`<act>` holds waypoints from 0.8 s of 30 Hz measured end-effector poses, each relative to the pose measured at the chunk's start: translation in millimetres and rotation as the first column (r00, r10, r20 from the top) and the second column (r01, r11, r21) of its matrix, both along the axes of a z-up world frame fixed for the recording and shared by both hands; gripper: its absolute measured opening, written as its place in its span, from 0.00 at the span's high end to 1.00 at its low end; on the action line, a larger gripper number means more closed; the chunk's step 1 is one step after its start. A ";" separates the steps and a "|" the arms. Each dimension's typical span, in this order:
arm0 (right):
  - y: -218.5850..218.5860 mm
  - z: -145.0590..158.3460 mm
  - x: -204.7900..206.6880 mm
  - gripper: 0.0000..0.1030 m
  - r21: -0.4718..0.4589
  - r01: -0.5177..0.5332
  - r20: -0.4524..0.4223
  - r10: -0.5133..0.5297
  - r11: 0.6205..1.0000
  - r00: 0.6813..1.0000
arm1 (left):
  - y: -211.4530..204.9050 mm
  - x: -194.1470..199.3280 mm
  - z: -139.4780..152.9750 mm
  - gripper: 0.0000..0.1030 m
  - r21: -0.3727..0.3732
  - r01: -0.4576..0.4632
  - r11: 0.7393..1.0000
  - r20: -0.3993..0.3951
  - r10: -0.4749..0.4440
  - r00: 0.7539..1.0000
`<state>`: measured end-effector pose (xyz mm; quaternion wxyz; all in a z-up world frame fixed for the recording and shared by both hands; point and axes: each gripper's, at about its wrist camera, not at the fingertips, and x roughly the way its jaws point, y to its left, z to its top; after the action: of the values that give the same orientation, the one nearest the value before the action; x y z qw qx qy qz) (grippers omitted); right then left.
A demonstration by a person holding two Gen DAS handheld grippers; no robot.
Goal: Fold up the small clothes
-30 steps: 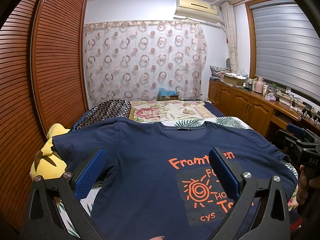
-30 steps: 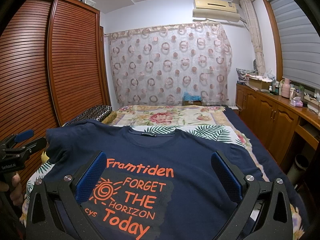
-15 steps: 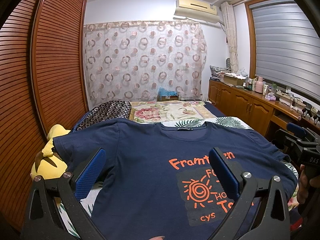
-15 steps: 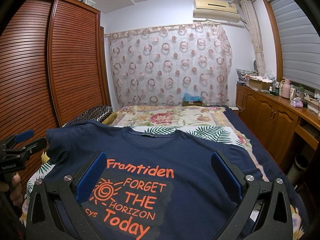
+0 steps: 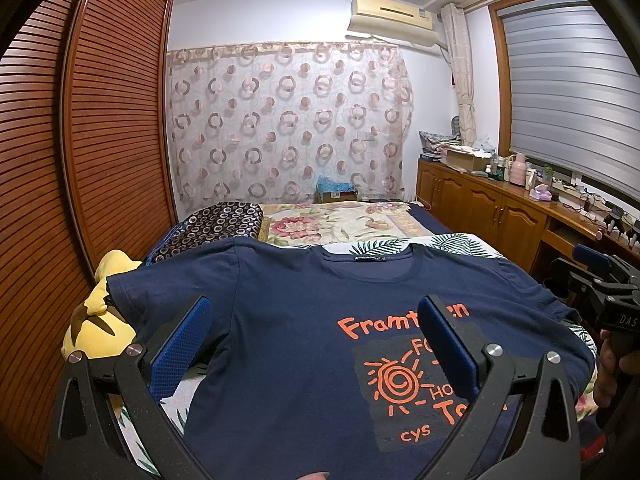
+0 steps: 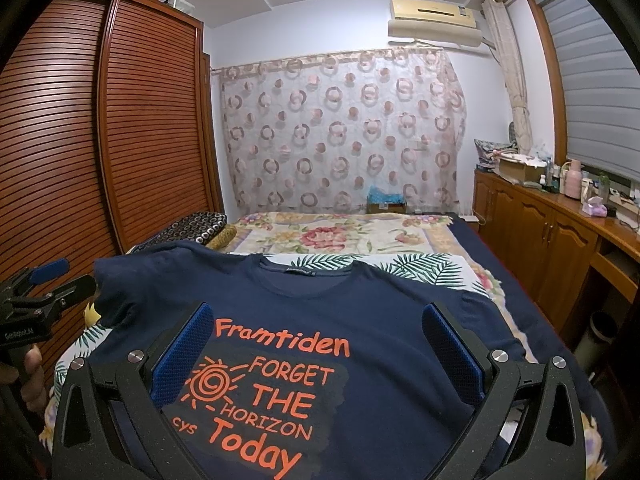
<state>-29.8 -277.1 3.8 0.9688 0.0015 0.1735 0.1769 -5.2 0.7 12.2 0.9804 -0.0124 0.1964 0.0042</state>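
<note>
While both grippers hung above it, the navy T-shirt (image 6: 360, 320) lay flat on the bed (image 6: 400, 236), print up, collar toward the circle-patterned curtain (image 6: 340, 128). Left gripper (image 5: 316, 344) was spread wide over the shirt's left half, nothing pinched. Right gripper (image 6: 320, 352) was spread too (blue pads either side of the orange lettering), holding nothing. Yellow plush toy (image 5: 96, 332) sat just beside the shirt's left sleeve.

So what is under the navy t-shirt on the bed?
The navy t-shirt lies flat on a palm-leaf sheet, which shows past its collar and at its left edge. A yellow plush toy sits beside the left sleeve. Anything beneath the shirt's middle is covered.
</note>
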 end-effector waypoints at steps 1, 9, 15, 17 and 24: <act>0.1 -0.1 0.5 0.00 0.001 -0.002 -0.002 0.002 1.000 1.000 | -0.3 0.3 -0.9 0.00 0.000 0.001 1.000 0.000 -0.001 1.000; 6.6 -7.3 7.6 0.00 -0.007 -0.035 -0.030 0.035 0.999 0.999 | 14.9 4.1 -5.0 0.00 0.001 -0.007 1.000 -0.038 0.007 0.999; 12.7 -10.6 14.4 0.00 -0.022 -0.059 -0.040 0.058 0.998 0.997 | 34.7 12.6 -20.3 0.00 0.009 -0.020 1.000 -0.073 0.020 0.997; 15.1 -11.5 16.0 0.00 -0.030 -0.065 -0.042 0.064 0.997 0.997 | 46.0 16.2 -23.8 0.00 0.011 -0.029 1.000 -0.087 0.030 0.996; 23.9 -17.0 25.5 0.00 -0.048 -0.095 -0.063 0.092 0.994 0.994 | 65.7 21.7 -32.9 0.00 0.010 -0.035 0.999 -0.104 0.036 0.994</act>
<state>-4.4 -253.2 -13.1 0.9535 -0.0259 0.2070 0.2177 16.5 66.3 -20.7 0.9686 -0.0118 0.2472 0.0230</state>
